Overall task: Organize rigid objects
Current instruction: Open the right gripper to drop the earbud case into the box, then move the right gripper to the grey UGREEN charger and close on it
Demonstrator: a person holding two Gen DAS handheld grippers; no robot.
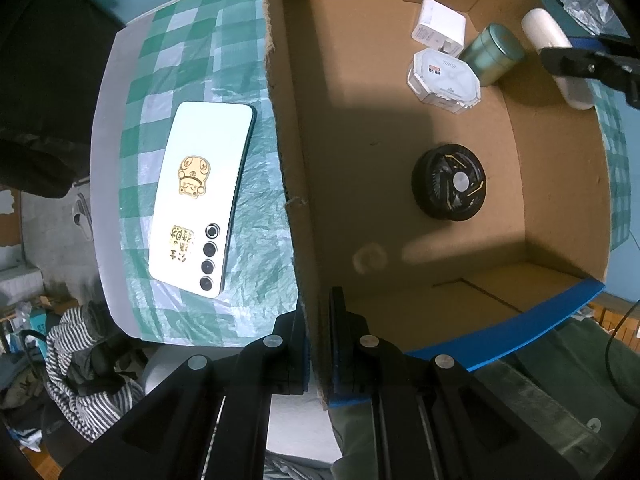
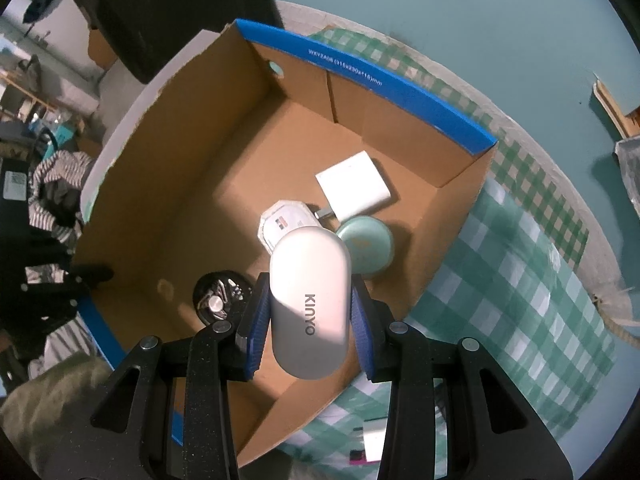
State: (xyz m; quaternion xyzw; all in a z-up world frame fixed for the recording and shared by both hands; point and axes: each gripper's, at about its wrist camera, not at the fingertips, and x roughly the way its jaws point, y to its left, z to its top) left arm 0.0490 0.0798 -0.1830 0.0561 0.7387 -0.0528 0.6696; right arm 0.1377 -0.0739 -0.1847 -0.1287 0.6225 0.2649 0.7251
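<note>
My left gripper (image 1: 318, 332) points down and is shut on the near wall of the cardboard box (image 1: 288, 140), one finger on each side. A white phone (image 1: 200, 196) with gold stickers lies on the cloth outside the box. My right gripper (image 2: 308, 312) is shut on a white oval case (image 2: 310, 280), held over the box (image 2: 360, 80) interior. On the box floor sit a black round disc (image 2: 218, 298), a green tin (image 2: 368, 248), a white charger (image 2: 354, 188) and a white octagonal box (image 2: 284, 220). The left wrist view shows the case (image 1: 556, 52) at the box's right edge.
A green checked cloth (image 2: 520, 280) covers the table around the box. Striped clothing (image 1: 88, 360) is piled below the table edge. A small pink and black item (image 2: 360, 450) lies on the cloth near the right gripper.
</note>
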